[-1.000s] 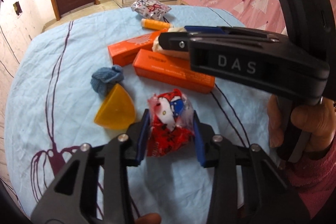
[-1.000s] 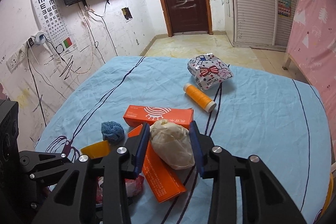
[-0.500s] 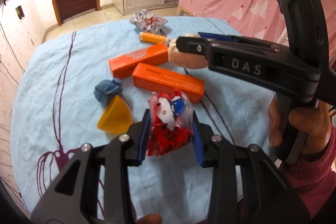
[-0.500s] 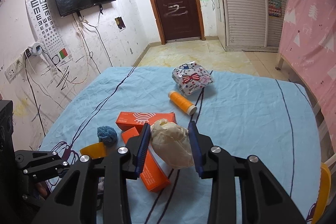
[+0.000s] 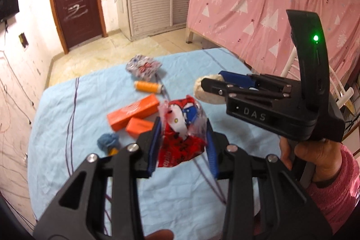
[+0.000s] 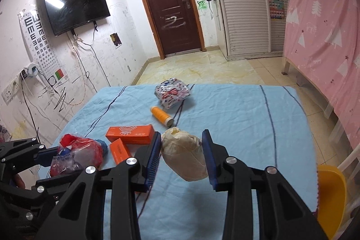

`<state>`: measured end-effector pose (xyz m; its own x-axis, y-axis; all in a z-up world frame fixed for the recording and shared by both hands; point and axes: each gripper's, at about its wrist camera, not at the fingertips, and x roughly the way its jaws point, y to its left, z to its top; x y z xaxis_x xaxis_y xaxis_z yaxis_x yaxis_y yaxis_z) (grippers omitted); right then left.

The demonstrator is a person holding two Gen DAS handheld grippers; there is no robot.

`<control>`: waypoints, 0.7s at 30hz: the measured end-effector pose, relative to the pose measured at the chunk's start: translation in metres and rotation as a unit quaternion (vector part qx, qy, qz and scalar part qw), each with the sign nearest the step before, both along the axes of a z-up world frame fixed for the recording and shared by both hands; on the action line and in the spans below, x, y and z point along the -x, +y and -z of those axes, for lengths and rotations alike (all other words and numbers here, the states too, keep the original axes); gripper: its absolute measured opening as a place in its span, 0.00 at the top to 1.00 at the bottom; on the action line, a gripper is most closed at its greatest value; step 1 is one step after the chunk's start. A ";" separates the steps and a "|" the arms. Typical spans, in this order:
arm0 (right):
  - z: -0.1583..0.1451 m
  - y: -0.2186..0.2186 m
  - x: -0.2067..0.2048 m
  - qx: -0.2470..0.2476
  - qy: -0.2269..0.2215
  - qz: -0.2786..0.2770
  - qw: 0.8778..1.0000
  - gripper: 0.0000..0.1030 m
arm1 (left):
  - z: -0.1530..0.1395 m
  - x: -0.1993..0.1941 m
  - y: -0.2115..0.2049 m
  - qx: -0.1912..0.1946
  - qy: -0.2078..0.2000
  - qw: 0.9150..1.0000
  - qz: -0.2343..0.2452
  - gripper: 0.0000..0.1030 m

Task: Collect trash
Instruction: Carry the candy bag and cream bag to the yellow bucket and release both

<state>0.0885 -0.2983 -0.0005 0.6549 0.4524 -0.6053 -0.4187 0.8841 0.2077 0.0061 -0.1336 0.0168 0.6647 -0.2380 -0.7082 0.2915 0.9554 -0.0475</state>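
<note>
My left gripper [image 5: 183,146] is shut on a crumpled red plastic wrapper [image 5: 182,129] and holds it well above the blue table; the wrapper also shows in the right wrist view [image 6: 76,154]. My right gripper [image 6: 181,158] is shut on a crumpled beige paper wad [image 6: 184,155], also held in the air; the wad shows in the left wrist view [image 5: 205,91] at the tip of the right gripper [image 5: 210,88].
On the blue cloth [image 6: 225,109] lie two orange boxes [image 6: 130,133], an orange thread spool [image 6: 160,116], a patterned pack [image 6: 172,93] and a blue yarn ball [image 5: 107,141]. A yellow chair [image 6: 329,192] stands at the right. A pink curtain [image 5: 258,6] hangs beyond.
Both grippers have risen from the table with their loads. The table objects now lie farther below, and the views tilt up toward the room.
</note>
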 end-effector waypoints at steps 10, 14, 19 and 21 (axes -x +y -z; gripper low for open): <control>-0.006 -0.044 0.007 -0.016 -0.010 0.036 0.999 0.70 | -0.006 -0.002 -0.039 -0.018 -0.005 0.999 0.035 0.67; -0.006 -0.063 0.011 -0.018 -0.013 0.052 0.998 0.70 | -0.008 -0.004 -0.054 -0.019 -0.003 0.999 0.047 0.67; -0.007 -0.094 0.017 -0.022 -0.018 0.079 0.996 0.70 | -0.015 -0.007 -0.078 -0.017 -0.008 0.997 0.071 0.67; -0.005 -0.107 0.020 -0.020 -0.019 0.092 0.995 0.70 | -0.017 -0.010 -0.093 -0.014 -0.008 0.997 0.081 0.67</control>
<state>0.0682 -0.4054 0.0049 0.7514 0.3466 -0.5614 -0.2592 0.9376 0.2320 0.0158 -0.2263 0.0338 0.6299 -0.3244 -0.7057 0.4433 0.8962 -0.0164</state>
